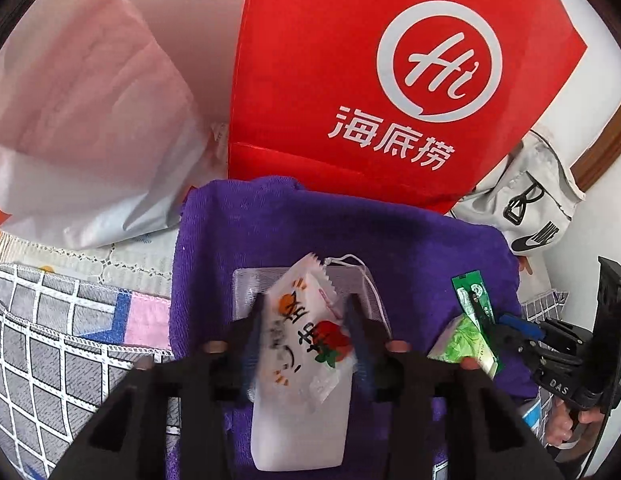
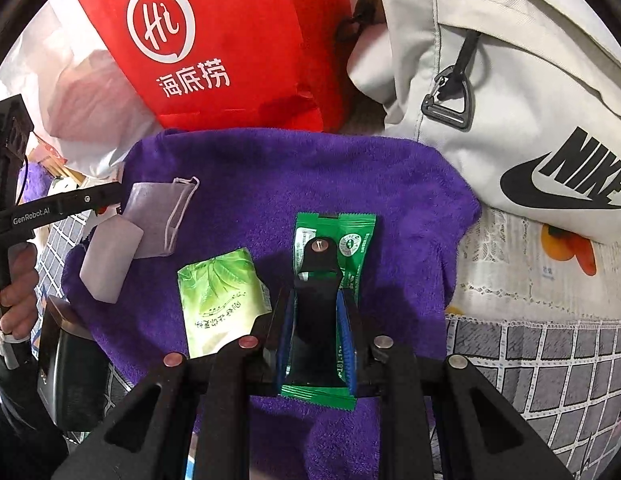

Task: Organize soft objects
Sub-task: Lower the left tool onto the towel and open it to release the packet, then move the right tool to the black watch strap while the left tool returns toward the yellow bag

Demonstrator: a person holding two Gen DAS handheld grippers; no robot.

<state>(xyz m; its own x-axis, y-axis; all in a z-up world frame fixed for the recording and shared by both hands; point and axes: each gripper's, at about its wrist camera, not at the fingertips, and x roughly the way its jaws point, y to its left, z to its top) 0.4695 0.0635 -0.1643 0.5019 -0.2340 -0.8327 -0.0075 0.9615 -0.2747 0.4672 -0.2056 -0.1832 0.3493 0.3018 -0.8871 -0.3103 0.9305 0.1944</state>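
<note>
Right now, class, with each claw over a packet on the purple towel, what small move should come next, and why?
Probably lift both claws clear. The white packet and green packet already lie flat on the towel, with each claw's fingers either side.

A white wall rises behind the clutter, and a brown wooden strip, perhaps a door or window frame, crosses it at the right edge of the left wrist view. The surface below wears a grey cloth with a white grid and pink and blue patches. Over part of it lies a white lace-edged cover printed with orange fruit. The light is bright and even.
</note>
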